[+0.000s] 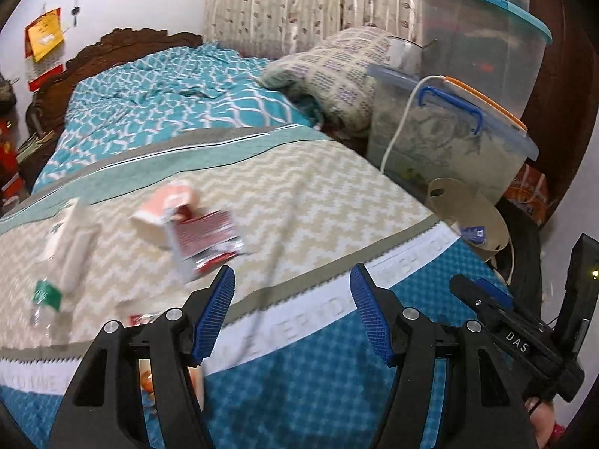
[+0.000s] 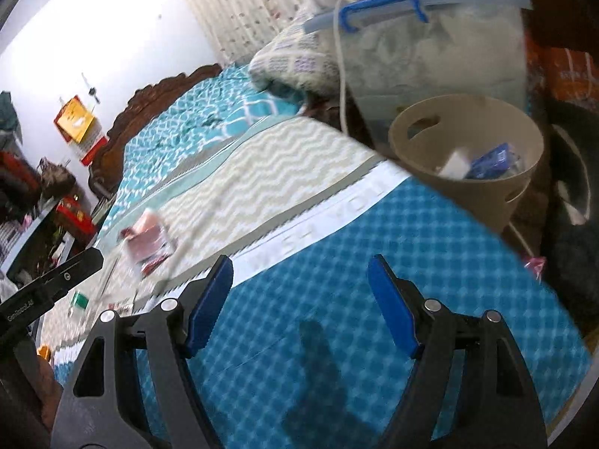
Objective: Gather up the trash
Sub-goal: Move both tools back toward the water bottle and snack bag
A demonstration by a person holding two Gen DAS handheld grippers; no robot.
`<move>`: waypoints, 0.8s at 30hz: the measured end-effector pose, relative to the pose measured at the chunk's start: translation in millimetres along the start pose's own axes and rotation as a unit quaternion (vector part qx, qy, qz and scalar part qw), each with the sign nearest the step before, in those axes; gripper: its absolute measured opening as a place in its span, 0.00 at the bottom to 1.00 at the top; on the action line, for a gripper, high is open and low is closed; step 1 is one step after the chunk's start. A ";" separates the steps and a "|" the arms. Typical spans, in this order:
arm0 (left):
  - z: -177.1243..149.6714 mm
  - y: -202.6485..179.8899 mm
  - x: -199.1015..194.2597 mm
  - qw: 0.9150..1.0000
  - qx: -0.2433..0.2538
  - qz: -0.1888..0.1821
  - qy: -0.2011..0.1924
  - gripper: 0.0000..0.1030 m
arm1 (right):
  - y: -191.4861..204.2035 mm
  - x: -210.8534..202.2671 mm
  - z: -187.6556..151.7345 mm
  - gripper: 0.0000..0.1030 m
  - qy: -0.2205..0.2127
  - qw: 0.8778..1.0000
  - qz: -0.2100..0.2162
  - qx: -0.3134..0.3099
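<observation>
Trash lies on the bed: a red and white carton (image 1: 198,239) (image 2: 148,245), a white wrapper (image 1: 73,239) and a clear bottle with a green label (image 1: 45,299) (image 2: 79,300). A beige bin (image 1: 471,220) (image 2: 468,157) stands off the bed's right corner and holds a blue packet (image 2: 494,162) and a white scrap. My left gripper (image 1: 292,295) hangs open over the bed's near edge, nothing between its blue pads, right of the carton. My right gripper (image 2: 301,284) is open and empty above the blue checked cover, with the bin up to its right.
Clear storage boxes (image 1: 449,134) (image 2: 430,45) with a white cable are stacked behind the bin. A folded patterned blanket (image 1: 337,75) lies at the bed's far right. The carved wooden headboard (image 1: 123,37) is at the far end, cluttered shelves (image 2: 41,202) to the left.
</observation>
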State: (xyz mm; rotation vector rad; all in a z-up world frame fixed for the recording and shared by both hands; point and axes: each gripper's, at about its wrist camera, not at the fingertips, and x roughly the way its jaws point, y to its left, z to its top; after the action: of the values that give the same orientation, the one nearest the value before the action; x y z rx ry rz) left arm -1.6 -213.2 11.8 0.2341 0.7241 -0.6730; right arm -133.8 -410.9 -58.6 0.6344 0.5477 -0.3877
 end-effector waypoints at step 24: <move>-62.8 141.2 -41.4 0.990 -0.055 0.128 -0.020 0.62 | 120.1 16.2 -47.4 0.73 0.107 0.975 0.195 0.023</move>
State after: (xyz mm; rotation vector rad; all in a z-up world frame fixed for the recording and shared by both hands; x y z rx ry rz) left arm 32.5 -58.4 -10.2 0.2073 0.6756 -0.3909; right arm -78.4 -293.8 -46.0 0.8152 0.6038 0.0389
